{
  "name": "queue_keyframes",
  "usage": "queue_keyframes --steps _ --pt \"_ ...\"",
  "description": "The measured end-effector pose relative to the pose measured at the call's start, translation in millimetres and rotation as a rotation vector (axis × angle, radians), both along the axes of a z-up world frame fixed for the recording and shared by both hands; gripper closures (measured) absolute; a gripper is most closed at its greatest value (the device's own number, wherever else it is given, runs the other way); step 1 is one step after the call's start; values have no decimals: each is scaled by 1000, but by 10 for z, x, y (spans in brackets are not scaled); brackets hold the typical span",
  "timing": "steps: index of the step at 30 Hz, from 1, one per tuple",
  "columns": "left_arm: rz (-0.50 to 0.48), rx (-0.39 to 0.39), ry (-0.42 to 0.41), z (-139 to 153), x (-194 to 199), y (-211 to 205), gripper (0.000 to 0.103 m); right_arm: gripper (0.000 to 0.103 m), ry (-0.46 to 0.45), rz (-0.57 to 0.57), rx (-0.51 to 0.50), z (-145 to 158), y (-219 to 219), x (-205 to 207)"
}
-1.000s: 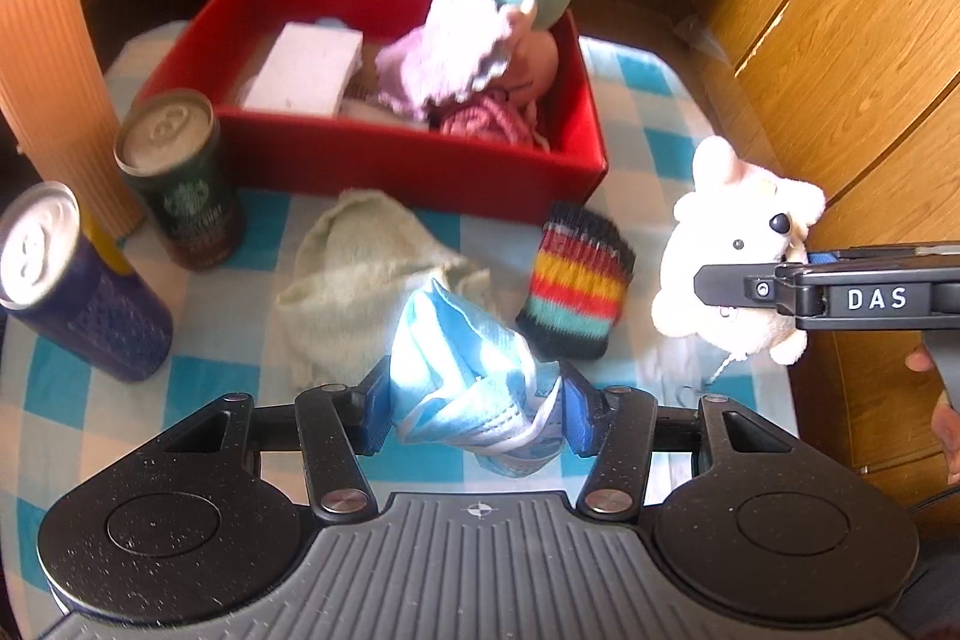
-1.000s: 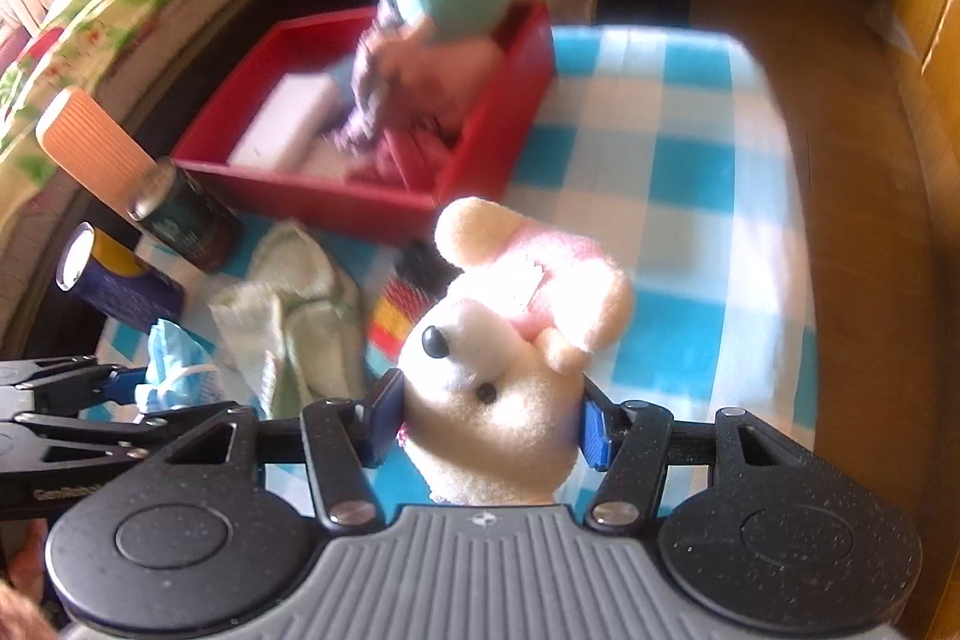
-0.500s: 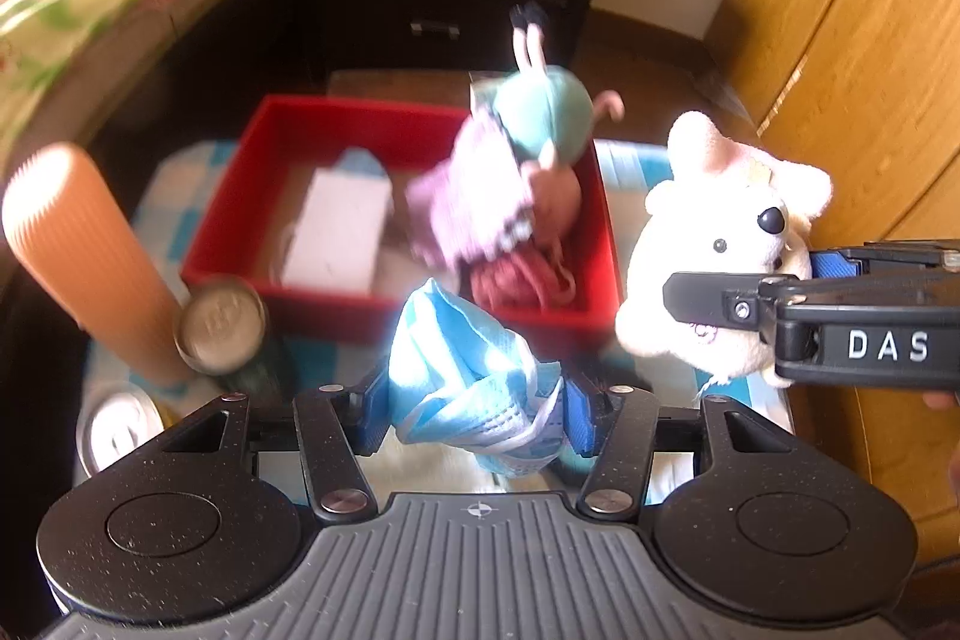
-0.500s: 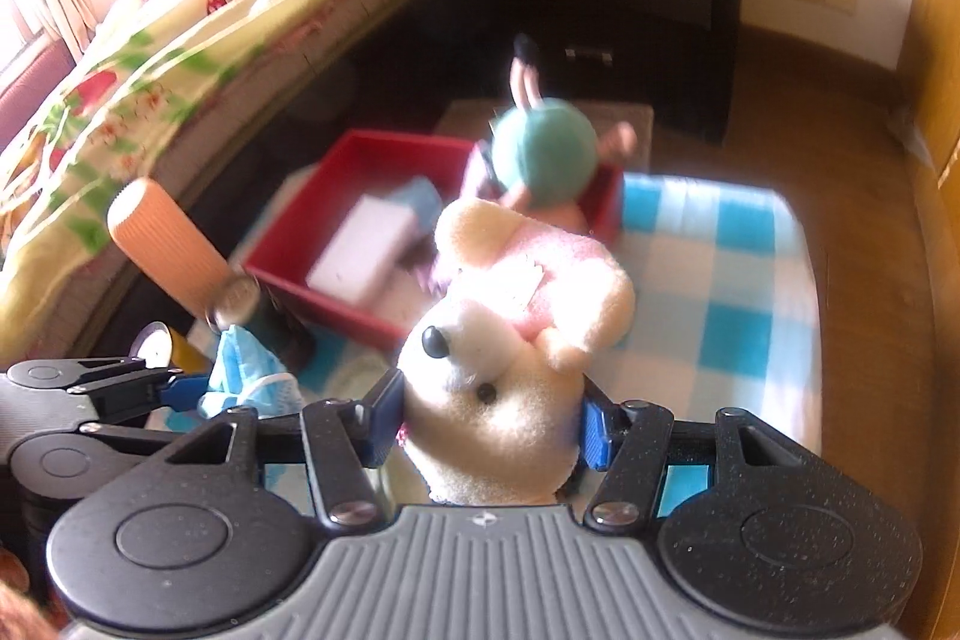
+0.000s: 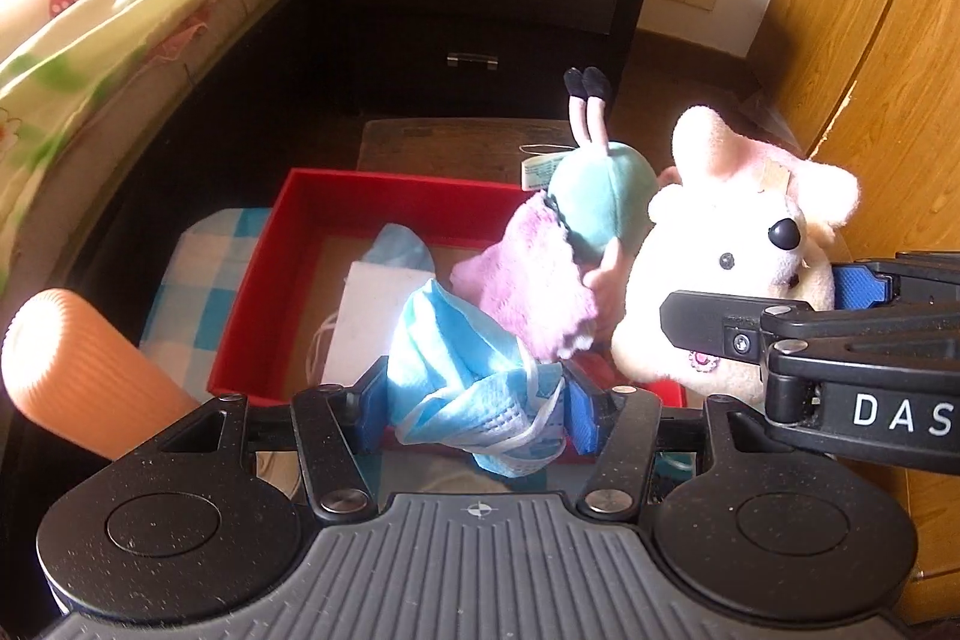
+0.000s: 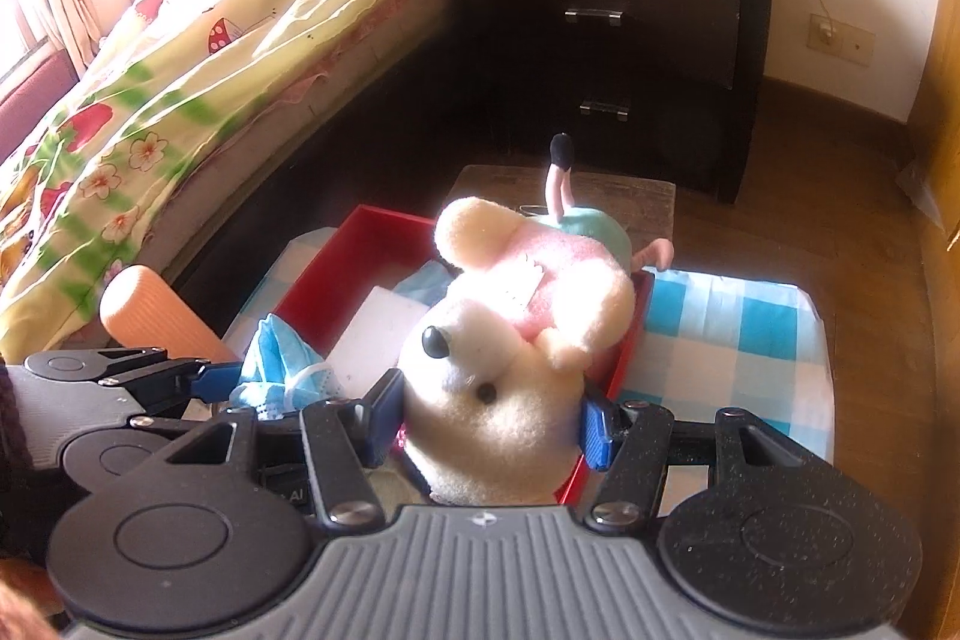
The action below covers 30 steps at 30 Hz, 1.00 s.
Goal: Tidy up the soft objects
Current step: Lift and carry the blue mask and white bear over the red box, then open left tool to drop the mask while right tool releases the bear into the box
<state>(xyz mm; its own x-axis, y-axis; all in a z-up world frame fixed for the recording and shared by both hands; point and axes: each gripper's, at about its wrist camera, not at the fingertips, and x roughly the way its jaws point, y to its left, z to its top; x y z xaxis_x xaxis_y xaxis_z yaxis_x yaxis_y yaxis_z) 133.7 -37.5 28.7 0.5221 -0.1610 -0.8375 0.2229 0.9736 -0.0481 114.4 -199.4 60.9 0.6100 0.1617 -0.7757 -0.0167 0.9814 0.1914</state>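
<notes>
The left tongs (image 5: 474, 403), clamped on the crumpled blue face mask (image 5: 462, 370), hang over the red box's (image 5: 258, 280) near wall; let go over its bare floor. The right tongs (image 6: 489, 427), clamped on the white plush (image 6: 510, 364), should set it beside the doll (image 5: 576, 244).

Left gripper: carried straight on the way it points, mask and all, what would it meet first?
Probably the pink-and-teal plush doll in the red box, just beyond the blue mask; depth is uncertain.
</notes>
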Motion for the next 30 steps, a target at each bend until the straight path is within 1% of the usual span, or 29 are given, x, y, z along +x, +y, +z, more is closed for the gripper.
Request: queue_keyframes --steps 5,10,12,17,18,20,22,27,29,30 --pt "28 16 24 -196 242 -3 44 67 13 -20 11 -150 -51 224" --pt "47 56 38 -383 472 -32 44 67 29 -49 27 -364 -139 425" --pt "66 56 37 -429 558 -20 44 67 35 -54 33 -428 -167 505" --pt "110 59 39 -496 740 37 39 66 41 -50 30 -528 -171 634" --pt "114 63 38 -505 758 38 38 65 41 -46 30 -543 -165 648" --pt "124 70 34 -519 782 49 29 61 46 -36 24 -566 -143 666" --pt "134 76 32 -533 795 59 23 58 48 -32 25 -586 -134 667" --pt "154 74 38 -520 755 103 21 57 49 -47 44 -600 -166 640" --pt "164 68 36 -482 723 133 21 53 40 -54 50 -561 -178 621" --pt "168 65 33 -459 713 154 21 53 33 -57 50 -531 -176 612"
